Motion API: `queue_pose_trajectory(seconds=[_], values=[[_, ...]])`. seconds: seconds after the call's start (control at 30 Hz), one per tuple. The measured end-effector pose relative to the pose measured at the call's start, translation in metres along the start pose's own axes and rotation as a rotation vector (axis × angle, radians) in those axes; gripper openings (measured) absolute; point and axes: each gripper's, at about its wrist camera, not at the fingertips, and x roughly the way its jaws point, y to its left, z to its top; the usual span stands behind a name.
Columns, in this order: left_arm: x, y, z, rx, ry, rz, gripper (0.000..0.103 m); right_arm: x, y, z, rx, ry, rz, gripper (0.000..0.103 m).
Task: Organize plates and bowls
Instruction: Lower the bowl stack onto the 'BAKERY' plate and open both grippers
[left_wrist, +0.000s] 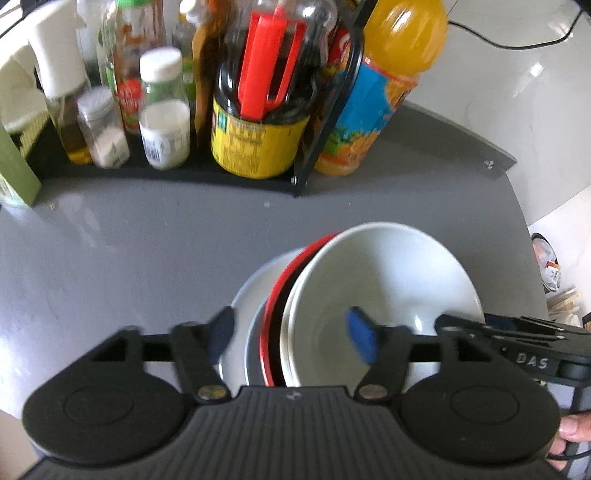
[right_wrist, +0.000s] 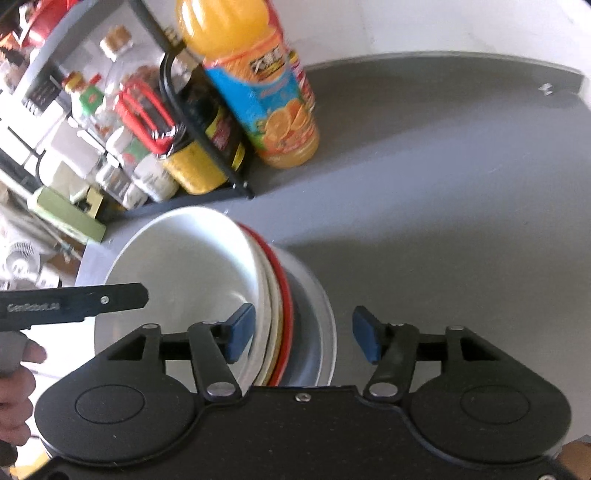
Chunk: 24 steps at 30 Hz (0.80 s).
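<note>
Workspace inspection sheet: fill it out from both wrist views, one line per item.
Surface: grey countertop, bare to the right of the dishes.
Job's things: white bowl nested on top of a stack, over a red-rimmed dish and a pale plate at the bottom.
Clutter: black rack of condiment bottles, orange juice bottle beside it.
Grippers: left gripper open, its fingers straddling the left rims of the stack; right gripper open, straddling the right rims. Contact cannot be told.
Cables: black cable along the white wall behind.
Surroundings: shelving with jars, a small fan at left in the right wrist view.
</note>
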Motion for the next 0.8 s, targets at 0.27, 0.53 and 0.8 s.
queue_pose_trajectory(seconds=[0.27, 0.53, 0.8], values=[[-0.021, -0.003, 0.004, 0.077, -0.075, 0.013, 0.083, -0.023, 0.008, -0.008, -0.025, -0.126, -0.067, 0.087], [-0.033, -0.001, 0.006, 0.144, -0.121, 0.035, 0.085, -0.032, 0.014, -0.017, 0.051, -0.153, -0.096, 0.099], [-0.049, -0.007, -0.002, 0.134, -0.176, 0.043, 0.094, -0.055, 0.012, -0.023, 0.046, -0.226, -0.091, 0.103]])
